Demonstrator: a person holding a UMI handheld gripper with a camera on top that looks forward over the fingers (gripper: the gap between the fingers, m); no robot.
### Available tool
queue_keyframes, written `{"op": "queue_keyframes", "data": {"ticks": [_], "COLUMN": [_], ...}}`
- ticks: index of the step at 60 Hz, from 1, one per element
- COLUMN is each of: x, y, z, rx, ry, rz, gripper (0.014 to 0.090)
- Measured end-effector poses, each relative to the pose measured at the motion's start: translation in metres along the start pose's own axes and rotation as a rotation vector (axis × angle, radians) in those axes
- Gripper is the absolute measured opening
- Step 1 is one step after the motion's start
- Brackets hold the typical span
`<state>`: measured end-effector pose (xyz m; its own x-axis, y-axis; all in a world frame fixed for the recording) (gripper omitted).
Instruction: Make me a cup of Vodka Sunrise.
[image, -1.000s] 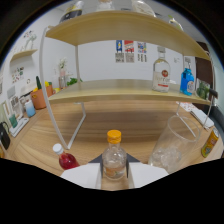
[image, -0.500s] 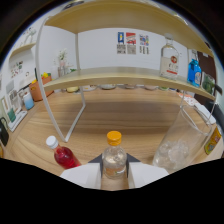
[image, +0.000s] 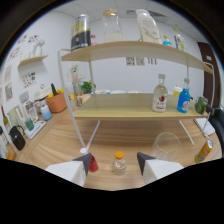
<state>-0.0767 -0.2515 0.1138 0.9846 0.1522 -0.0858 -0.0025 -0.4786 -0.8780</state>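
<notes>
Gripper (image: 114, 162) fingers spread wide, holding nothing. Between them, standing on the wooden table (image: 125, 135): small orange-capped bottle (image: 119, 163). Just left: red bottle (image: 90, 161). Right: clear glass (image: 166, 145).

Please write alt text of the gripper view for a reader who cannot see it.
The open gripper hovers above a wooden table, with a small orange-capped bottle standing between its fingers. A red bottle and a clear glass flank it.
</notes>
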Motion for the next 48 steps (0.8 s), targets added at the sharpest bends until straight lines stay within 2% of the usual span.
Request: {"op": "queue_keyframes", "data": {"ticks": [12,29,36,48], "x": [0.010,0.065,0.094,0.133], "y": [-0.044,-0.020,-0.059,-0.181], "z": [-0.070,-0.121,-0.131,-0.128], "rx": [0.103,0.085,0.137,0.298], "ry": [0.027,0.129,0.165,0.159], "rz": [-0.009,0.013,0.025,0.023], "gripper": [0.0856,0.0864,0.0864,0.0856]}}
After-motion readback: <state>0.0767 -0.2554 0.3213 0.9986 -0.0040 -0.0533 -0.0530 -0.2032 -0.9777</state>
